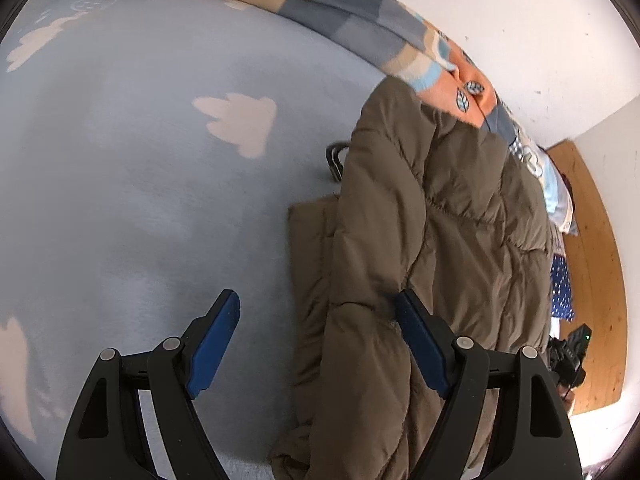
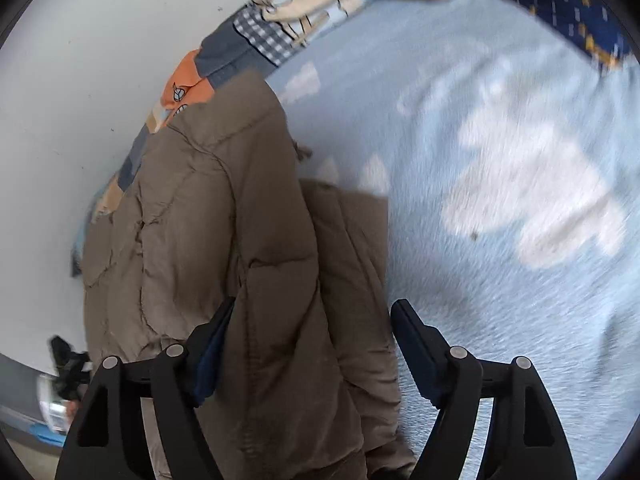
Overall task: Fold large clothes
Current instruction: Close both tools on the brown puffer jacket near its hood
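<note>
- The brown quilted jacket (image 1: pixel 440 216) lies on a pale blue blanket with cream cloud shapes (image 1: pixel 140 160), lengthwise beside the white wall (image 1: pixel 520 20); one padded layer is doubled over a flatter panel that shows along its open side, so the fold looks partly made.
- It should handle as soft, puffy and fairly light; the padding will spring back and the smooth shell may slide, so a deep pinch on a stitched seam or the hem edge seems the surest hold, rather than on the fat of a quilted cell.
- The left gripper (image 1: pixel 316 320) stands spread with nothing pinched; one blue pad hangs over bare blanket, the other over the jacket's near edge.
- The right gripper (image 2: pixel 312 324) is also spread wide; jacket cloth (image 2: pixel 280 320) sits between its fingers, one pad tucked against the fabric, the other clear of it; the right view is blurred, so whether that pad truly touches is uncertain.
- No container shows in either view.
- Beyond the jacket, a patchwork quilt in orange, grey and blue (image 1: pixel 460 80) runs along the wall; a wooden floor (image 1: pixel 592 280) shows past the bed's end.
</note>
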A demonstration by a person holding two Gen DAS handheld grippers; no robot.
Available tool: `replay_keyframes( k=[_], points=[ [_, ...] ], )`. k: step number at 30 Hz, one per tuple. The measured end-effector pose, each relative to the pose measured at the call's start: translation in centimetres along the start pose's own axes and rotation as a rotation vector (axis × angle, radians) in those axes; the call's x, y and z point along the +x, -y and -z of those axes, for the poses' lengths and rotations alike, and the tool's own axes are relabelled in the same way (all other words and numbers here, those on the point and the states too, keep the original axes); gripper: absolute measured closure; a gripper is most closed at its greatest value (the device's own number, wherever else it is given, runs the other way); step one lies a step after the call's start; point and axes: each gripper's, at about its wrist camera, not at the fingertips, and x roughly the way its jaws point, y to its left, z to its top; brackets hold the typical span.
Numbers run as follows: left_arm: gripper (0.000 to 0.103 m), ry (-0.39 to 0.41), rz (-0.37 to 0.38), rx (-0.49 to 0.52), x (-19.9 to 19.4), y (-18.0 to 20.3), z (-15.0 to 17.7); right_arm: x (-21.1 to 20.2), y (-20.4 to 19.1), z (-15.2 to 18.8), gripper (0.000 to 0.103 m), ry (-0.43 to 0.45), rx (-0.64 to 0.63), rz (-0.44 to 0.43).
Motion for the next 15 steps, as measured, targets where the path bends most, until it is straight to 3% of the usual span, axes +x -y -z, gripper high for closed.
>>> replay_keyframes(
  k=[4,8,15],
  points=[
    [0.023,-0.034,0.026,-0.006,1.2,-0.6,-0.4,0.8,0.7,0.1,0.021,-0.034,0.003,-0.073],
    [0.017,-0.105,0.105,0.007,3.6,-1.6,-1.1,2.0,0.0,-0.1,0.020,-0.094,-0.073,-0.126],
    [0.015,-0.212,0.136,0.189,6.1,0.2,-3.0,4.3,-1.6,-0.9,0.016,-0.224,-0.281,-0.240]
  ],
)
